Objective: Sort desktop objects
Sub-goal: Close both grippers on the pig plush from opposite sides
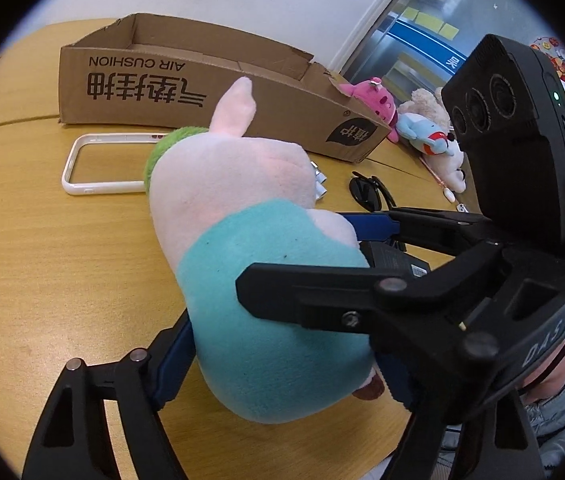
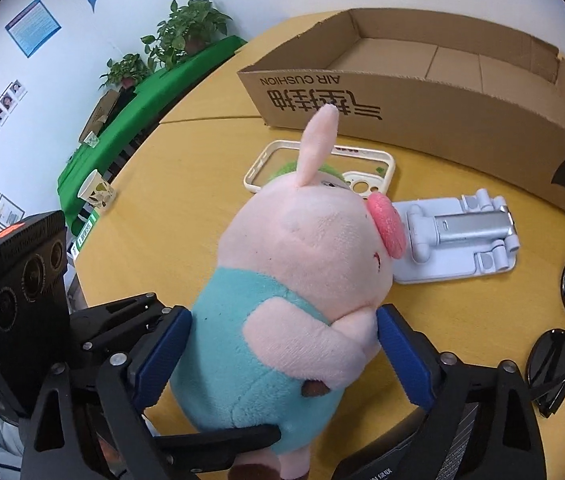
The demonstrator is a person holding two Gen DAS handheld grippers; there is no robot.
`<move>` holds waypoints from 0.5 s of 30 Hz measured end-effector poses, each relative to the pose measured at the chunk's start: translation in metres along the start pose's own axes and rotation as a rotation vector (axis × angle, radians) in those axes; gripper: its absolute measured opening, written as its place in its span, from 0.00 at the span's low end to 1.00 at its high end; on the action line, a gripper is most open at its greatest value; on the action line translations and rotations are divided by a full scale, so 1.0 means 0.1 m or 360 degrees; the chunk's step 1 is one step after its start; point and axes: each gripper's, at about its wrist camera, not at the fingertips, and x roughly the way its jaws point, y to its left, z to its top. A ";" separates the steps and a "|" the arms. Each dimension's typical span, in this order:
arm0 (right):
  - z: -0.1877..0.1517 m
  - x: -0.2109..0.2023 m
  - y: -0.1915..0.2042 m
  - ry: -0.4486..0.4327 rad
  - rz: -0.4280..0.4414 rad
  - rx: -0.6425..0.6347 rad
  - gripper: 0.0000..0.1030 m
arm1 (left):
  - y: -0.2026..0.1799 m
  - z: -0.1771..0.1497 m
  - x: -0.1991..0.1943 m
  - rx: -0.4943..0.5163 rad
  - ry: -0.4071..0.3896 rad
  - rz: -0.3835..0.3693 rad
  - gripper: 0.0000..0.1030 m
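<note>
Right wrist view showed the pig (image 2: 302, 300), a plush toy standing upright on the table (image 2: 202, 160). Its head and arms were pale pink, its snout a darker pink disc, one long ear stood straight up, and a teal garment covered its body down to a brown foot. It looked soft and rounded, with short fuzzy pile.

The right gripper (image 2: 282, 360) straddled the pig's body, its blue pads (image 2: 162, 356) lying against the teal flanks on both sides; the jaws stood wide, filled by the toy, and seemed to press on it lightly. The left gripper (image 1: 282, 340) came at the same toy from the other side, its jaws also wide, with one blue pad (image 1: 174, 360) touching the teal back; its other pad was hidden behind the right gripper's arm, so a firm grip could not be told.

Behind the pig lay a phone case (image 2: 322, 168) and a grey stand (image 2: 462, 236), and beyond them a box (image 2: 422, 100), open-topped, of cardboard. Sunglasses (image 2: 562, 328) lay to the right. Other plush toys (image 1: 410, 120) sat past the box's far end.
</note>
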 end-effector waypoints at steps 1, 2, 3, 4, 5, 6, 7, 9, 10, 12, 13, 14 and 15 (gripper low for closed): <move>0.00 -0.01 0.03 -0.0013 -0.0008 -0.0020 0.86 | -0.01 0.01 -0.01 0.0009 -0.0003 -0.0005 0.73; -0.02 -0.06 0.06 -0.0036 -0.0029 -0.0043 0.85 | -0.02 0.02 -0.03 0.0021 -0.0007 -0.0015 0.72; -0.02 -0.11 0.10 -0.0060 -0.0049 -0.0066 0.84 | -0.04 0.04 -0.04 0.0031 -0.0013 -0.0025 0.72; 0.01 -0.16 0.14 -0.0087 -0.0064 -0.0090 0.84 | -0.08 0.07 -0.06 0.0048 -0.0020 -0.0031 0.71; 0.06 -0.22 0.17 -0.0111 -0.0070 -0.0111 0.84 | -0.13 0.11 -0.10 0.0082 -0.0037 -0.0028 0.71; 0.08 -0.31 0.19 -0.0148 -0.0080 -0.0133 0.84 | -0.18 0.15 -0.14 0.0114 -0.0061 -0.0023 0.71; 0.10 -0.43 0.21 -0.0204 -0.0085 -0.0141 0.84 | -0.24 0.22 -0.20 0.0147 -0.0095 -0.0023 0.71; 0.17 -0.59 0.23 -0.0285 -0.0101 -0.0167 0.83 | -0.32 0.36 -0.27 0.0183 -0.0137 -0.0037 0.71; 0.22 -0.72 0.23 -0.0343 -0.0114 -0.0176 0.84 | -0.38 0.46 -0.33 0.0220 -0.0172 -0.0042 0.71; 0.33 -0.87 0.24 -0.0420 -0.0139 -0.0191 0.84 | -0.47 0.64 -0.41 0.0284 -0.0231 -0.0047 0.71; 0.40 -0.97 0.24 -0.0458 -0.0160 -0.0208 0.83 | -0.52 0.74 -0.45 0.0314 -0.0263 -0.0054 0.71; 0.48 -1.09 0.25 -0.0501 -0.0183 -0.0231 0.83 | -0.56 0.86 -0.49 0.0342 -0.0298 -0.0062 0.71; 0.55 -1.18 0.25 -0.0533 -0.0198 -0.0250 0.83 | -0.58 0.94 -0.53 0.0357 -0.0320 -0.0068 0.71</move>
